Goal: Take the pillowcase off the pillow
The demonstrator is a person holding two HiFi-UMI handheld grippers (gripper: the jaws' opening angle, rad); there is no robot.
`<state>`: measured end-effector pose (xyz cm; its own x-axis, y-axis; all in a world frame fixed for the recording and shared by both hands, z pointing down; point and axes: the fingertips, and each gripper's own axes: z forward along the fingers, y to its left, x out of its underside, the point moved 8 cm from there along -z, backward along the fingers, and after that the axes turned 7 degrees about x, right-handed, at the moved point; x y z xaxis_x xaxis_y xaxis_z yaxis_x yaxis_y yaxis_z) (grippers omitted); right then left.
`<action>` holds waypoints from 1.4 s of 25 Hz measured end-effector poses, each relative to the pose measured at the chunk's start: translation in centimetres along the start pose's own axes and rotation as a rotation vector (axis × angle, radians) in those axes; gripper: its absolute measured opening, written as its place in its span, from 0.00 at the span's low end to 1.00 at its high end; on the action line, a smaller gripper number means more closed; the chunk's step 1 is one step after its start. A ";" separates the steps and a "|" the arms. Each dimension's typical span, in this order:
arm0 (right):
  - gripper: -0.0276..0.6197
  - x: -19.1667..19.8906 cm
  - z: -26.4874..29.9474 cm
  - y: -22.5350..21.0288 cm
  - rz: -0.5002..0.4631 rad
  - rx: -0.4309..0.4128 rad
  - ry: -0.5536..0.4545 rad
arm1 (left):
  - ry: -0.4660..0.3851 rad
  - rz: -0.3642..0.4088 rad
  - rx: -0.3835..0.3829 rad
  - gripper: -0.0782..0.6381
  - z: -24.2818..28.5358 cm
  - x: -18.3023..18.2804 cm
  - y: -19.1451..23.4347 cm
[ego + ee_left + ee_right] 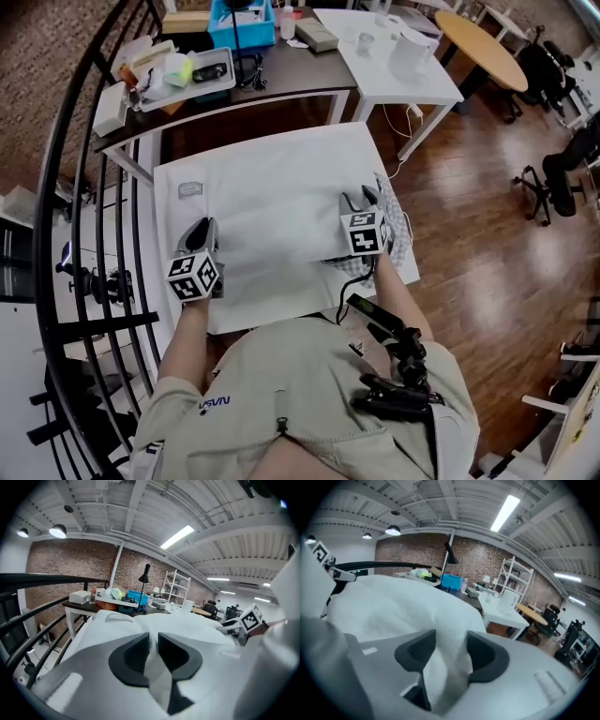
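You have the white rectangular pillow [281, 178], covered in its white fabric pillowcase [267, 230], lying flat on the white tabletop [163, 202] straight in front of you. It fills most of that surface. You are working at its near edge, one hand at each near corner.

Your left hand-held gripper [203, 228] sits at the near left corner. In the left gripper view its dark ribbed pads [138, 656] are drawn almost together, with a thin fold of the pillowcase pinched between them. The cloth runs up out of the gap towards the rest of the pillow.

Your right hand-held gripper [362, 199] sits at the near right corner, beside a strip of patterned cloth [400, 225] on the right edge of the tabletop. In the right gripper view its jaws stand wider apart. A thick bunch of the white pillowcase fills the space between the pads [482, 656] and touches both, so this one is also clenched on the fabric.

Beyond the pillow stands a dark tabletop [300, 80] carrying a blue plastic box [242, 25] and a white tray of clutter [190, 77]. A second white table [398, 70] is to its right. A black metal railing [89, 206] curves along your left side, and the floor [478, 216] on your right is brown wood.
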<state>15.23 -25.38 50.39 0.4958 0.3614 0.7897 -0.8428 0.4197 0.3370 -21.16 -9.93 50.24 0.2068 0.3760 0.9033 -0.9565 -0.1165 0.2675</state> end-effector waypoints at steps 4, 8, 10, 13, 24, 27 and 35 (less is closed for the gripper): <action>0.22 -3.2 -5.6 1.0 0.043 0.052 -0.268 | -0.120 0.223 -0.137 0.15 -3.0 -2.0 -1.5; 0.05 -0.9 -3.1 5.3 0.020 -0.084 -0.170 | 0.077 0.355 -0.018 0.11 0.5 0.7 -4.0; 0.05 1.6 -0.1 7.2 -0.038 -0.162 -0.037 | 0.273 0.301 0.075 0.11 3.3 4.9 -4.0; 0.05 2.4 -0.4 7.5 -0.036 -0.184 -0.034 | 0.265 0.255 0.091 0.11 2.9 7.3 -3.8; 0.05 0.8 -9.7 3.9 0.261 -0.156 -0.324 | -0.086 0.175 -0.059 0.11 -5.8 1.8 -11.0; 0.05 1.1 -10.0 3.6 0.254 -0.183 -0.352 | -0.079 0.181 -0.052 0.11 -6.1 2.6 -13.3; 0.05 0.5 -12.4 2.6 0.250 -0.207 -0.422 | -0.111 0.199 -0.110 0.11 -8.8 2.3 -14.9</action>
<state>15.85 -13.79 45.37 0.1215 0.1234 0.9849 -0.8445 0.5343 0.0372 -8.24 0.77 45.35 0.0280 0.2514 0.9675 -0.9960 -0.0750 0.0483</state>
